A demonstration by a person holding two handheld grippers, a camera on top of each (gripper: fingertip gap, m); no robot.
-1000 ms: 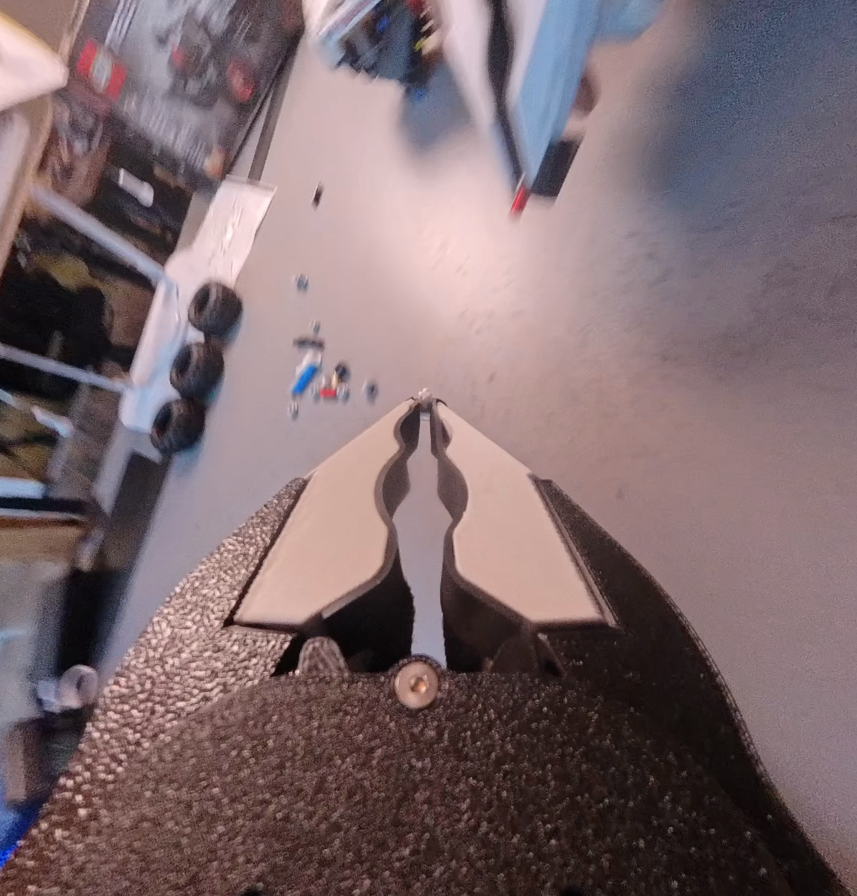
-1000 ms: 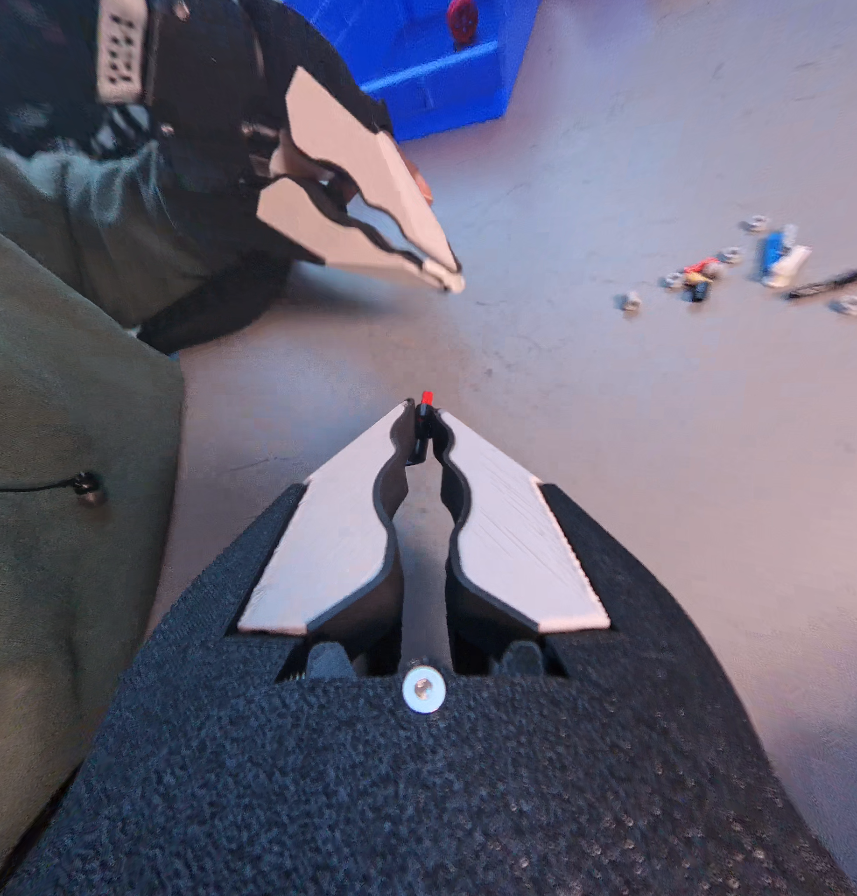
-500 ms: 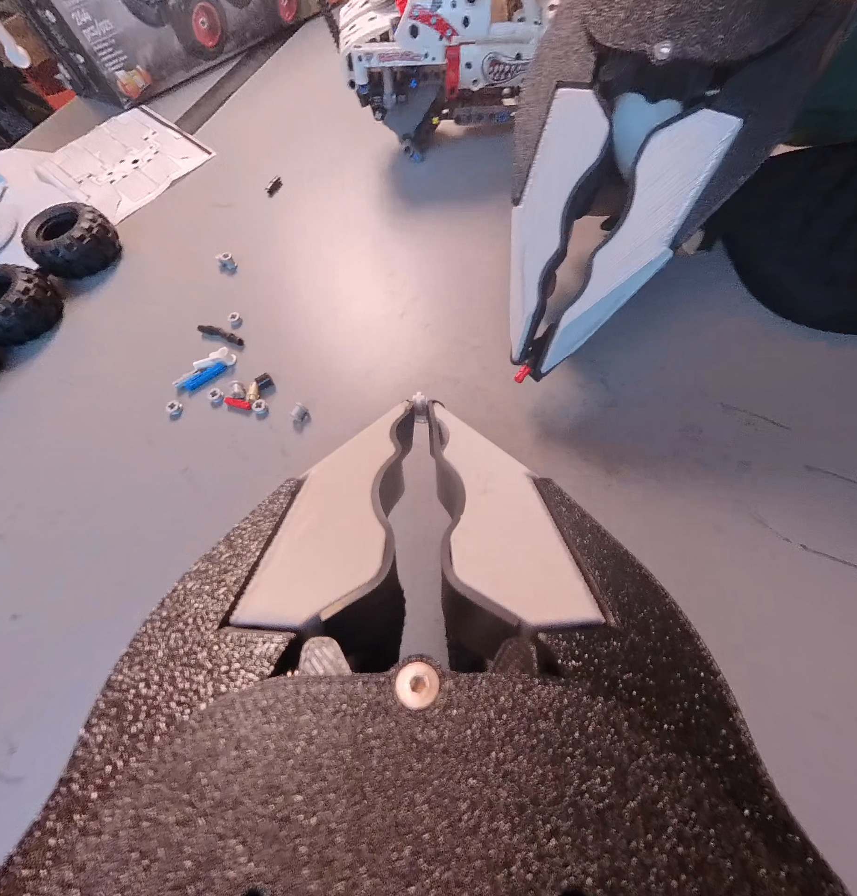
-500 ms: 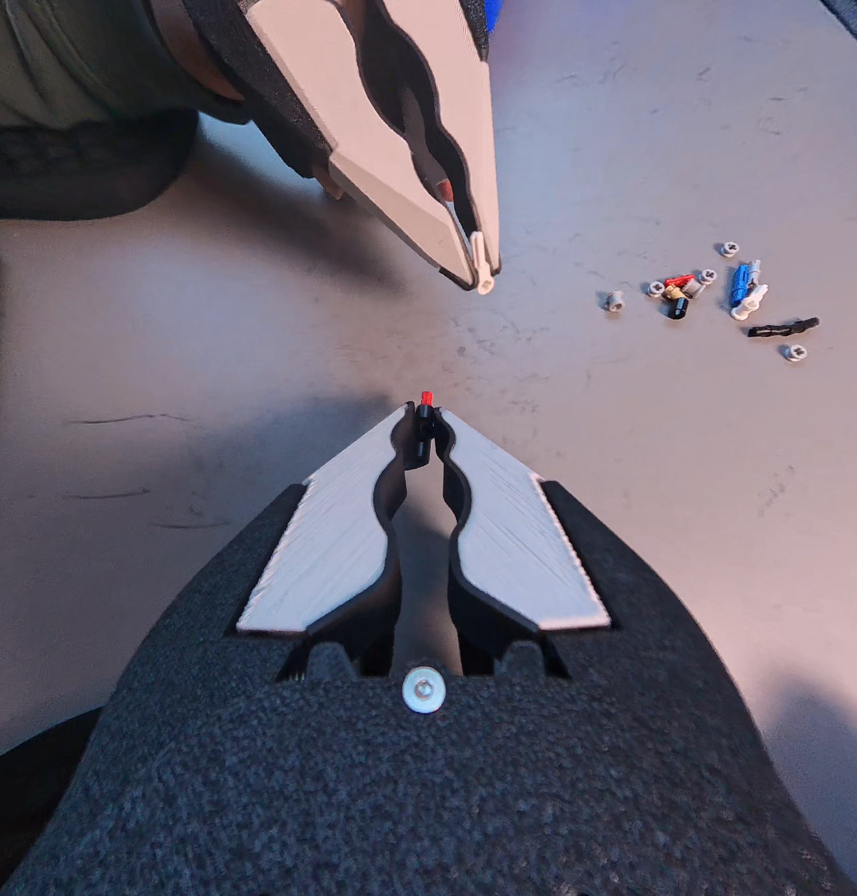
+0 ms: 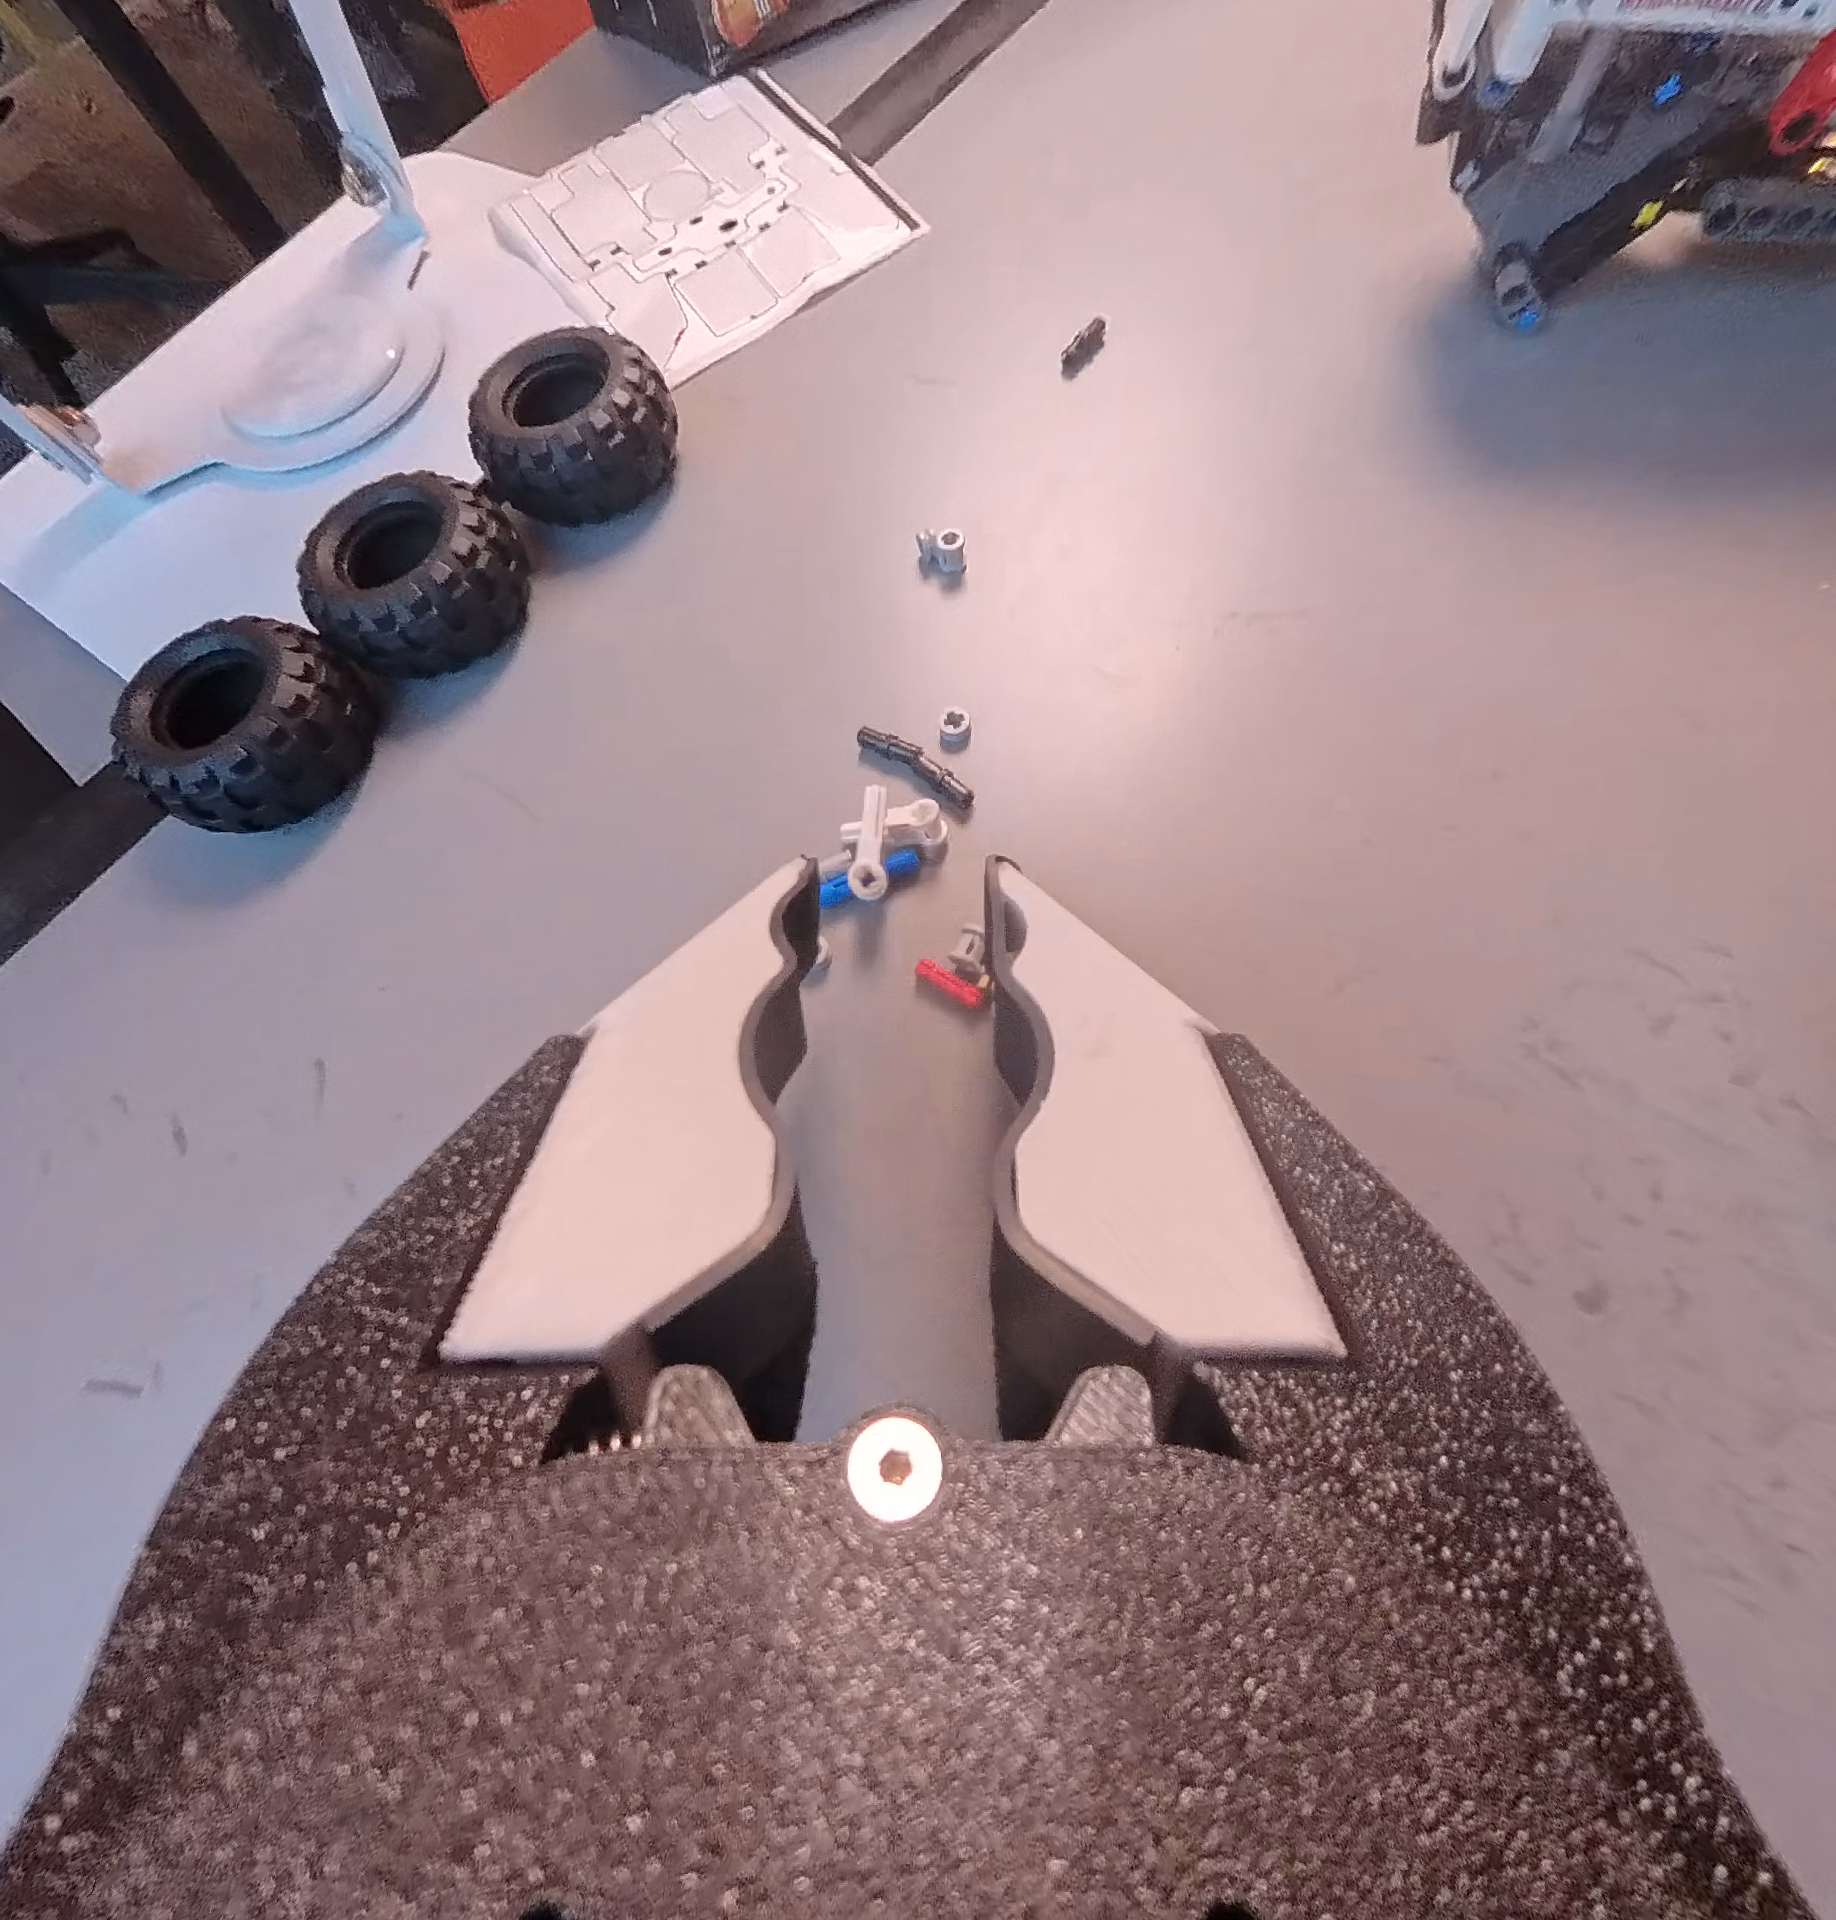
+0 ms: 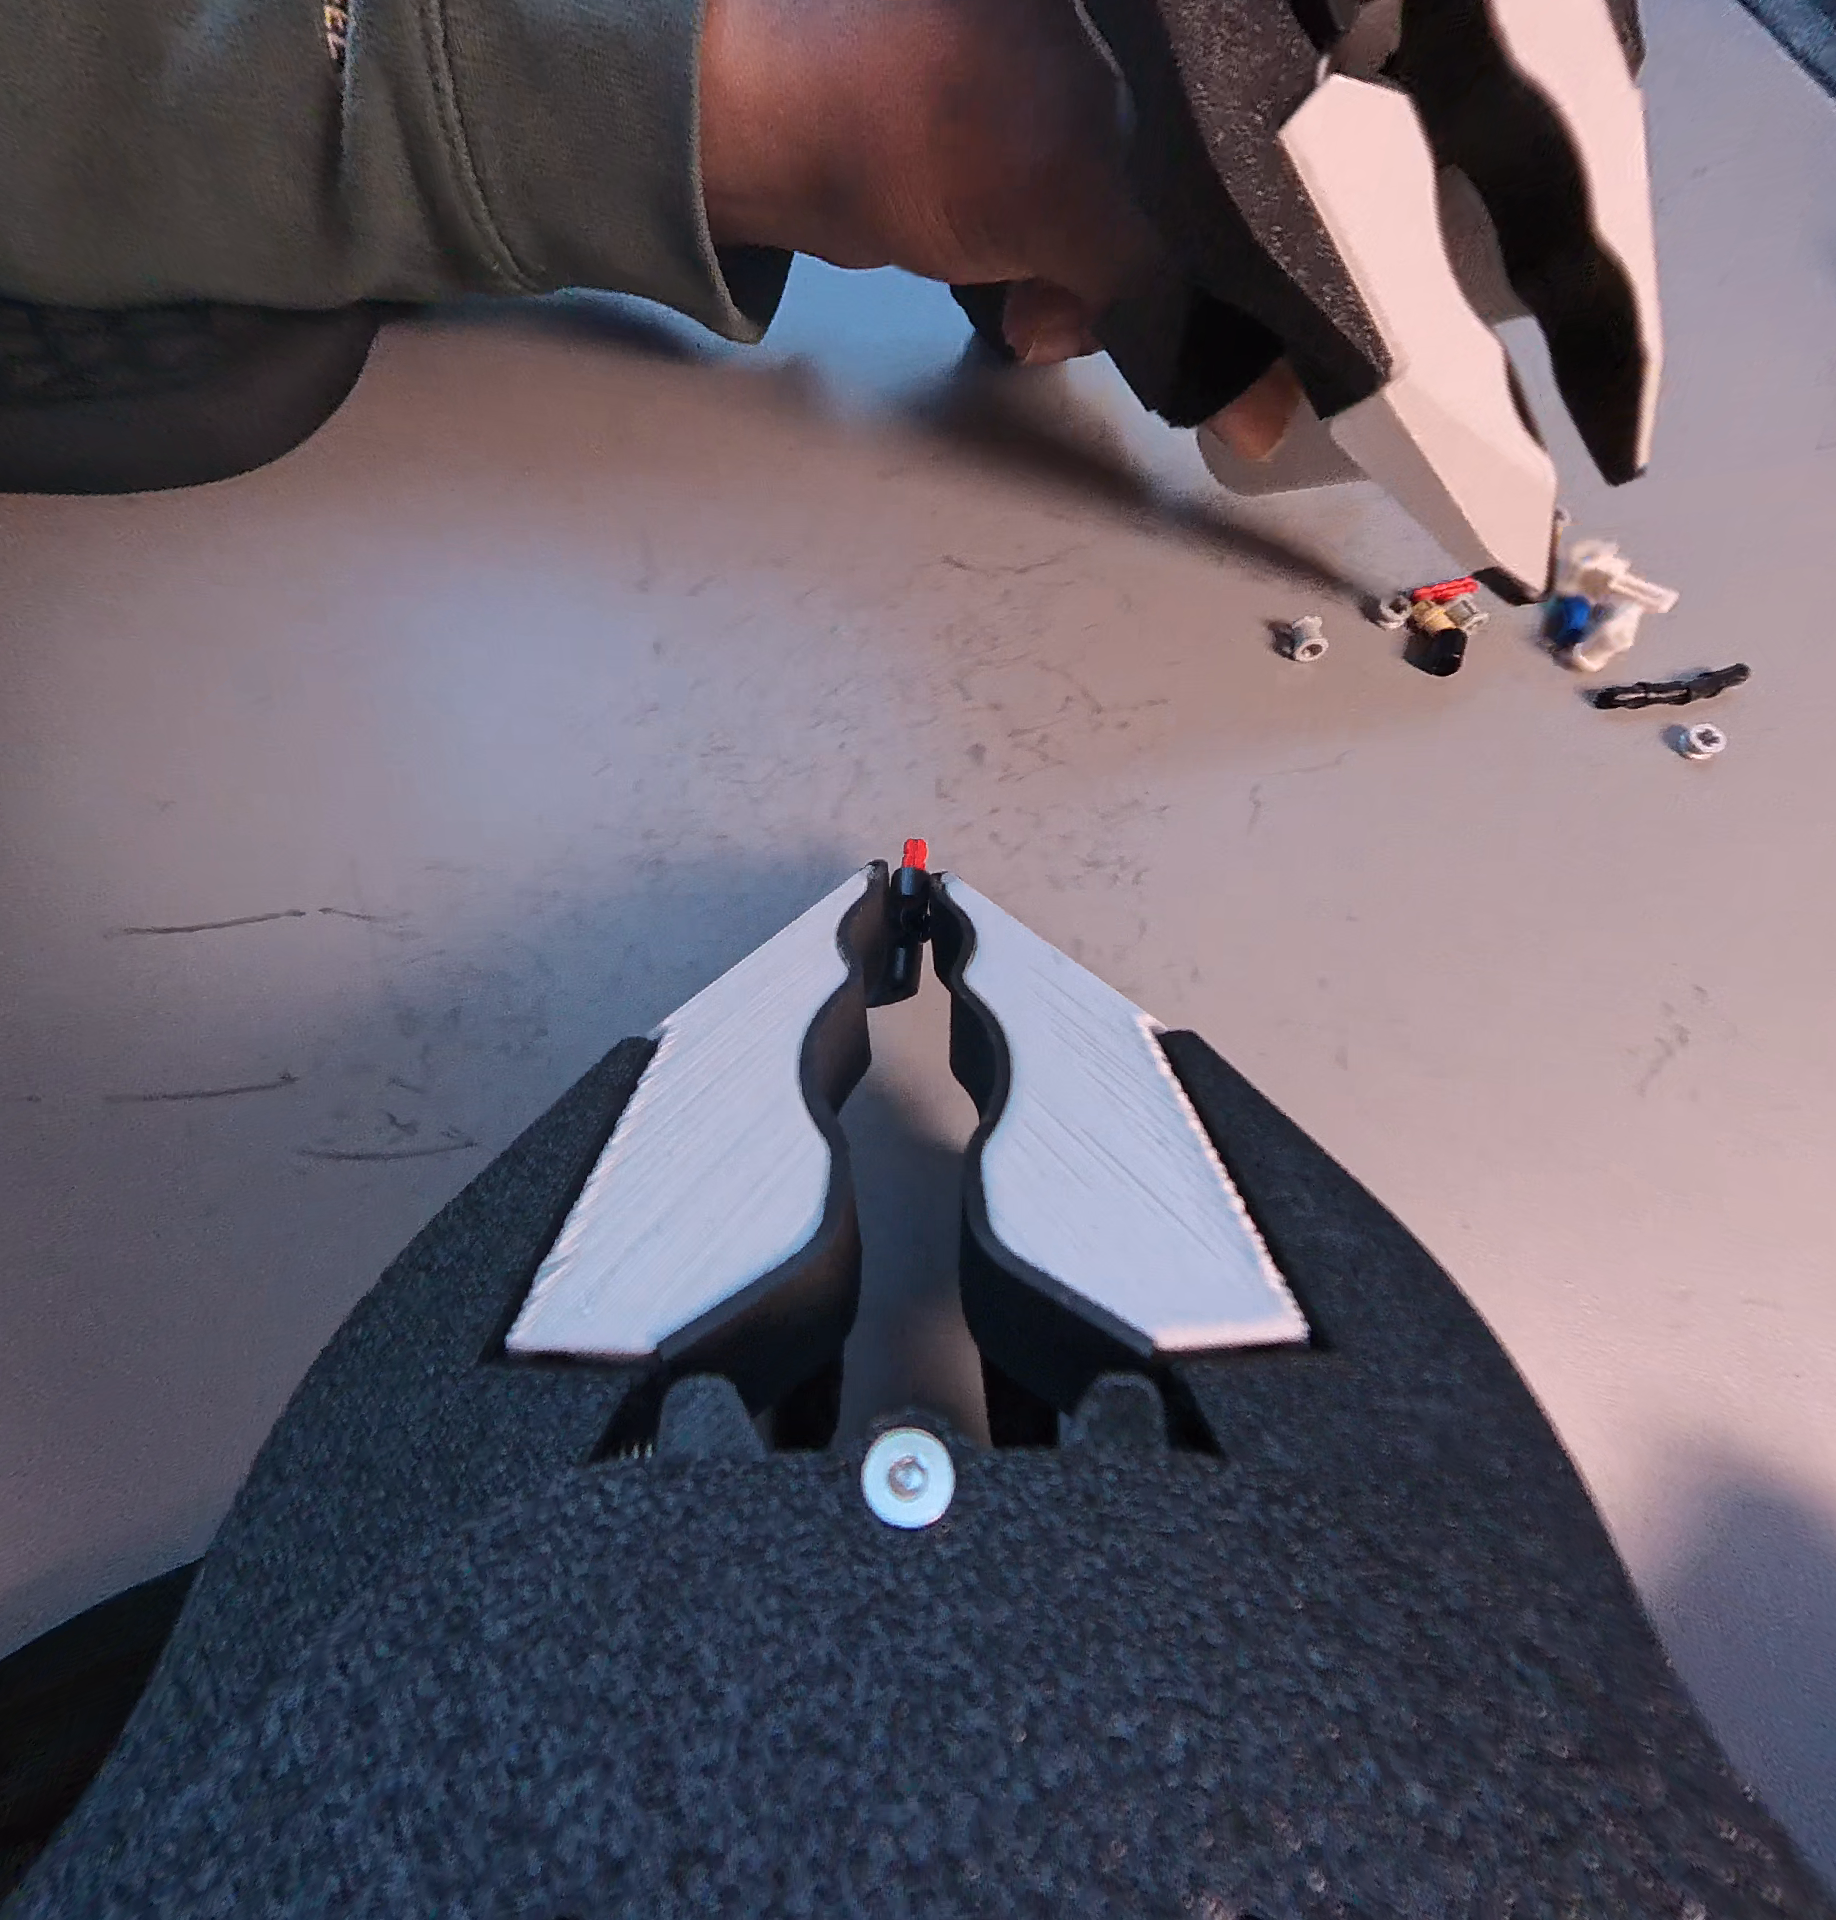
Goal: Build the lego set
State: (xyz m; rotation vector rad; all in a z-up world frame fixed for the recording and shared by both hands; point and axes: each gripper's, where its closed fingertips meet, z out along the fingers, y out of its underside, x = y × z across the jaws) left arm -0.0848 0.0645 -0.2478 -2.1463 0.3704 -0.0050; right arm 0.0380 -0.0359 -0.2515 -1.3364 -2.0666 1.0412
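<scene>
left gripper (image 5: 901, 878) spread, tilted over small parts (image 5: 898, 831)

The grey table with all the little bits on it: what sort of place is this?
Probably a hobby or lab workbench set up for toy building. Three knobby black tyres stand in a row, loose small pins and connectors lie scattered on the grey table, and a half-built vehicle model sits at the back.

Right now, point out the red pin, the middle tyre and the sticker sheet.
Red pin (image 5: 950, 980), left wrist view, mid-shaft.
Middle tyre (image 5: 412, 570), left wrist view, knobbly tread.
Sticker sheet (image 5: 702, 222), left wrist view, centre of sheet.
</scene>
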